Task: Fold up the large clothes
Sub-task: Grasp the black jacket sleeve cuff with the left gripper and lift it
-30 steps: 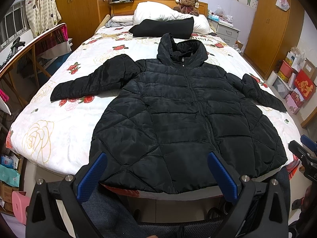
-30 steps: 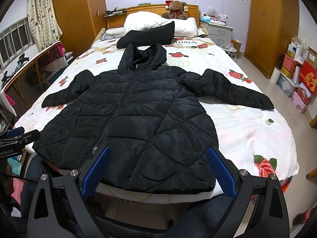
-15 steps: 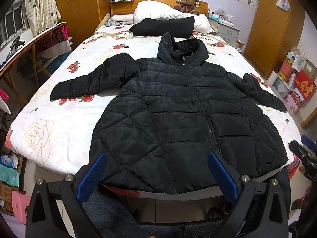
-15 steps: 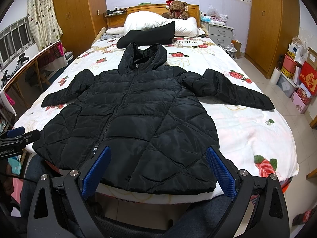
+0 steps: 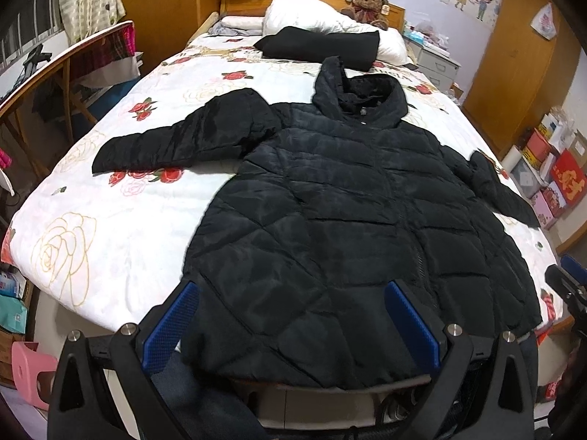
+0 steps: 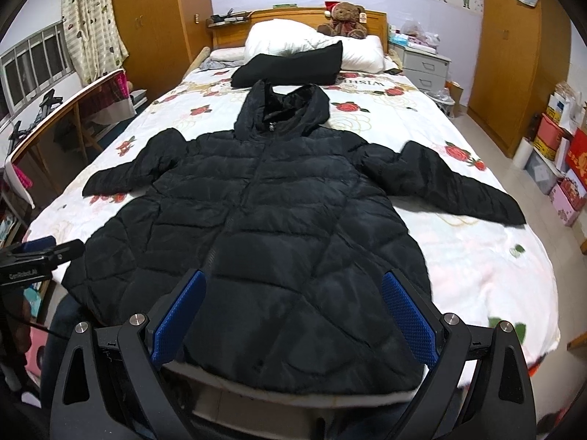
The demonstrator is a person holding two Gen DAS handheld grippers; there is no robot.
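Jacket: black quilted hooded jacket (image 5: 341, 220) lies flat, front up and zipped, on the flowered bed (image 5: 91, 227), hood toward the headboard at 12 o'clock, sleeves spread toward 9 and 3 o'clock, hem at the foot edge.
Left tool (image 5: 290, 324): released, blue pads wide apart, hovering at the hem near 6 o'clock, gripping nothing.
Right tool (image 6: 293, 315): released as well, above the hem, holding nothing.
Headboard end: folded black garment (image 6: 290, 64) against white pillows (image 6: 304, 42), teddy bear (image 6: 345, 14) behind.
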